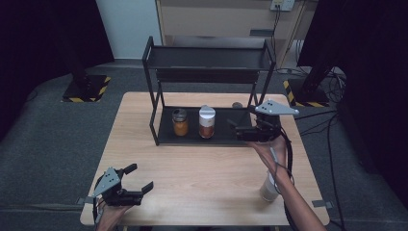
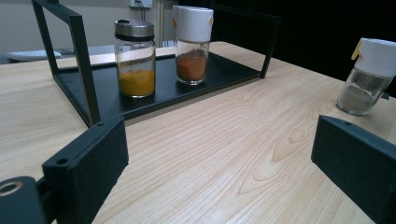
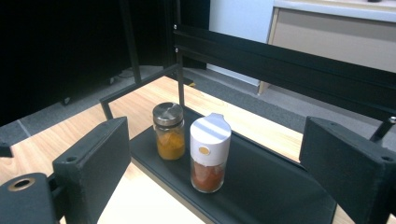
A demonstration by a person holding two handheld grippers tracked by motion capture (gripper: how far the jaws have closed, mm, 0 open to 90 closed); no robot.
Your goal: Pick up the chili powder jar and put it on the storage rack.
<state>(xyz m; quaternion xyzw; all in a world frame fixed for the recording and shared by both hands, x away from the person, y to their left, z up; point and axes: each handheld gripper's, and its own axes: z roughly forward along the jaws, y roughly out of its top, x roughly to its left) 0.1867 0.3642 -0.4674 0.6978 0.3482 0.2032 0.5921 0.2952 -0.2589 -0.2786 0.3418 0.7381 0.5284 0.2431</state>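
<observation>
A black two-tier rack [image 1: 153, 91] stands at the back of the wooden table [image 1: 192, 163]. On its lower shelf [image 3: 271, 182] a metal-lidded jar of yellow powder [image 1: 180, 122] stands beside a white-capped jar of red-brown powder [image 1: 207, 122]. My right gripper [image 1: 235, 129] hovers at the shelf's right end, pointing left at the jars, open with nothing between its jaws. In the right gripper view the white-capped jar [image 3: 210, 154] and the yellow jar [image 3: 169, 133] stand ahead, apart from the jaws. My left gripper [image 1: 139, 177] rests open and holds nothing at the table's near left corner.
A third jar, white-capped with grey powder [image 1: 269, 187], stands near the table's front right, beside the person's right forearm [image 1: 293, 202]; it also shows as the grey jar [image 2: 366, 77] in the left gripper view. A small dark object [image 1: 236, 104] lies behind the rack.
</observation>
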